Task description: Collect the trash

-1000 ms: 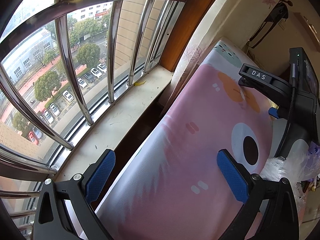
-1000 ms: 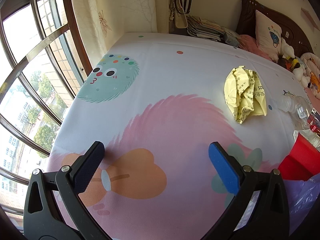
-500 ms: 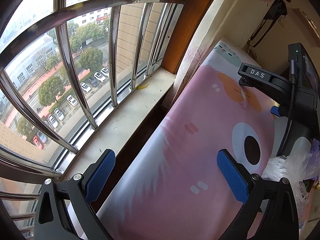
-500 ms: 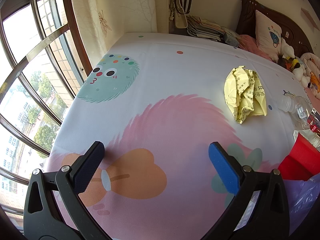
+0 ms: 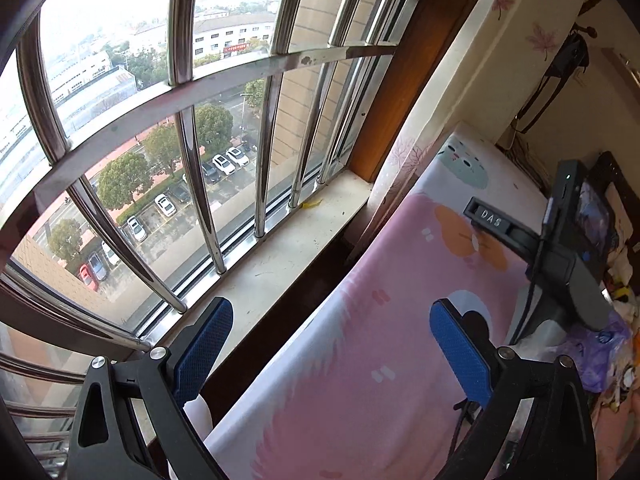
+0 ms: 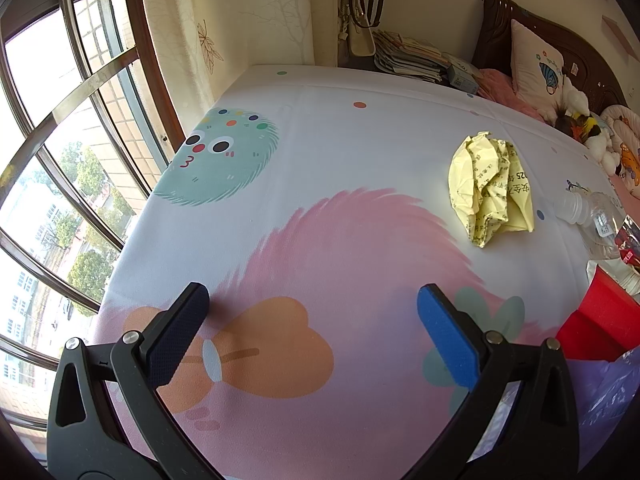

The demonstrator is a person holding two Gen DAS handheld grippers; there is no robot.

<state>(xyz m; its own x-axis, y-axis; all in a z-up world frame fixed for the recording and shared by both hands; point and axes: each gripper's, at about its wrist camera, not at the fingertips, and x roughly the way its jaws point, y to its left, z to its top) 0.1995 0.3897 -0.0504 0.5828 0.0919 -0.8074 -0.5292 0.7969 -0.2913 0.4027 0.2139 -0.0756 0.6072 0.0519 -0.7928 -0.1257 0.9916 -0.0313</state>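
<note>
Right gripper (image 6: pixel 312 304) wide open, empty; crumpled pale-yellow printed paper ball (image 6: pixel 491 187) judged light, crushable: pinch across its middle.

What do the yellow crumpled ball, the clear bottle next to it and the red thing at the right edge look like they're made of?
Yellow ball: thin printed paper, matte, going by its sharp creases and black lettering. Bottle: clear plastic, glossy; the sheet shows through it and it has a label. Red thing: flat faces and straight edges suggest a matte cardboard box or foam block, but it is cut off by the frame, so I cannot tell.
</note>
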